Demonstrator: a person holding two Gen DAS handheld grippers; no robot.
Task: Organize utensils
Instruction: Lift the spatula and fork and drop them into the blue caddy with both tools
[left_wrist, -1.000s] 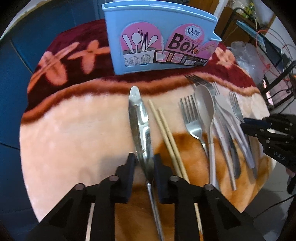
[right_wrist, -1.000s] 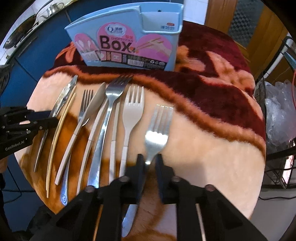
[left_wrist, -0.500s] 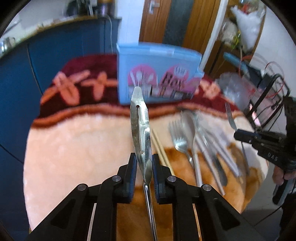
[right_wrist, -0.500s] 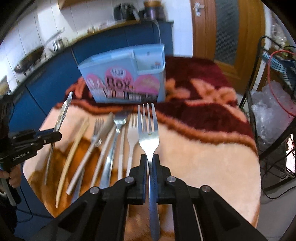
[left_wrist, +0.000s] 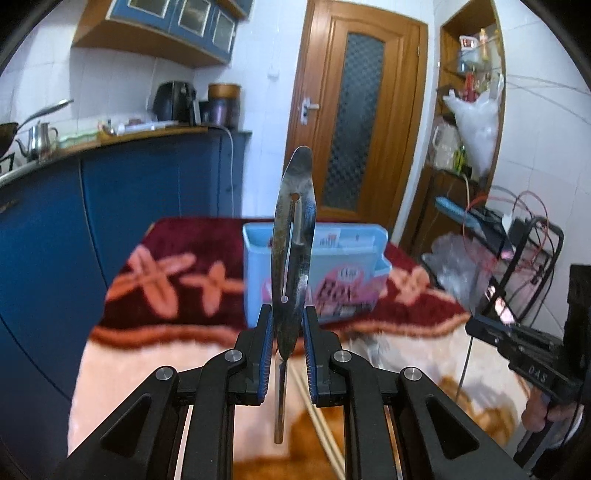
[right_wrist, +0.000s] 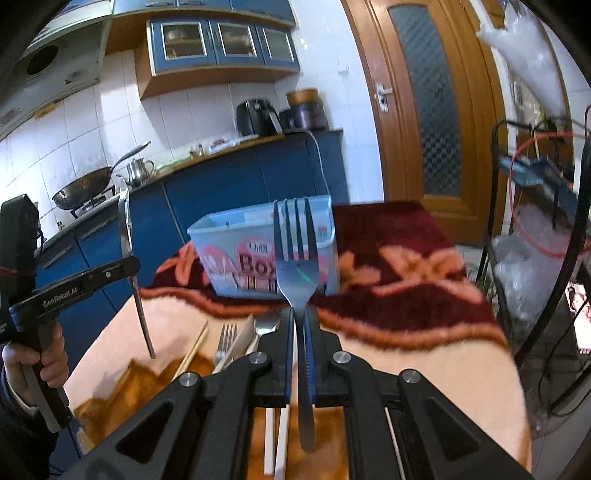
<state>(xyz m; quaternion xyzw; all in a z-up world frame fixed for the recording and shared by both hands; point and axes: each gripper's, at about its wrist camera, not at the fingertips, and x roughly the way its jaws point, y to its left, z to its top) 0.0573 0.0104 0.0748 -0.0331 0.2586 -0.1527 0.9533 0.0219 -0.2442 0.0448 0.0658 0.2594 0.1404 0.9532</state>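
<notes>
My left gripper (left_wrist: 289, 325) is shut on a slotted steel utensil (left_wrist: 293, 236) and holds it upright above the table; it also shows in the right wrist view (right_wrist: 127, 236). My right gripper (right_wrist: 300, 328) is shut on a steel fork (right_wrist: 297, 258), tines up, lifted off the table. The light blue utensil box (left_wrist: 258, 280) stands behind on the dark red cloth, also in the right wrist view (right_wrist: 225, 258). Chopsticks (left_wrist: 321, 424), a fork (right_wrist: 225, 339) and other cutlery lie on the table below.
The round table wears a fuzzy peach and dark red cloth (right_wrist: 424, 354). Blue kitchen cabinets (left_wrist: 110, 192) stand left and behind. A wire rack (left_wrist: 532, 266) with cables and bags stands at the right. A wooden door (left_wrist: 354, 122) is beyond.
Both grippers have lifted their utensils well above the table and tilted up, so the room shows behind. The slotted utensil and the fork now stand upright in front of the box.
</notes>
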